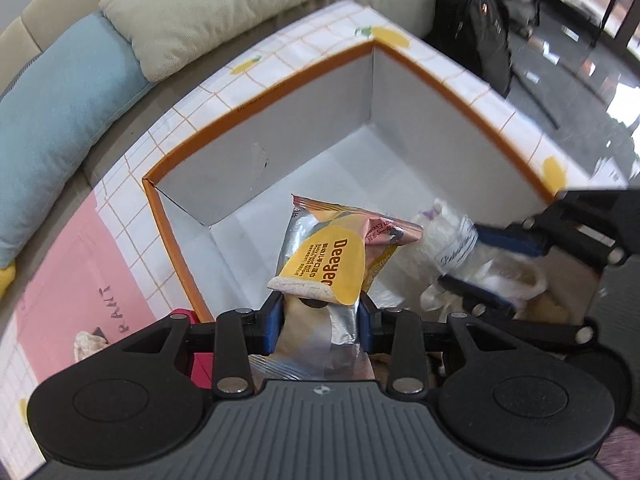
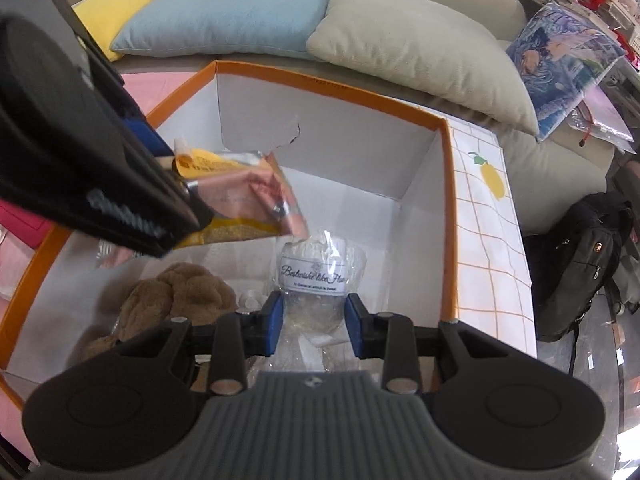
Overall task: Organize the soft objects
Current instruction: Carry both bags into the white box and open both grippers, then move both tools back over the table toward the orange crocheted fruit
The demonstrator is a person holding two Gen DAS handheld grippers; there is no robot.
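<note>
My left gripper [image 1: 321,314] is shut on a yellow and silver snack packet [image 1: 326,256] and holds it over the open orange-rimmed box [image 1: 256,100]. My right gripper [image 2: 313,318] is shut on a clear plastic-wrapped item with a white label [image 2: 316,276], held inside the same box [image 2: 332,82]. In the left wrist view the right gripper [image 1: 476,264] and its clear bag [image 1: 452,240] show at the right. In the right wrist view the left gripper's body [image 2: 80,152] and the packet [image 2: 248,200] show at the upper left. A brown plush toy [image 2: 180,296] lies on the box floor.
A sofa with blue [image 1: 60,112], beige [image 1: 224,4] and yellow [image 2: 120,12] cushions stands behind the box. A black backpack [image 2: 580,264] sits on the floor to the right. A pink sheet [image 1: 80,280] and a red item [image 1: 200,360] lie left of the box.
</note>
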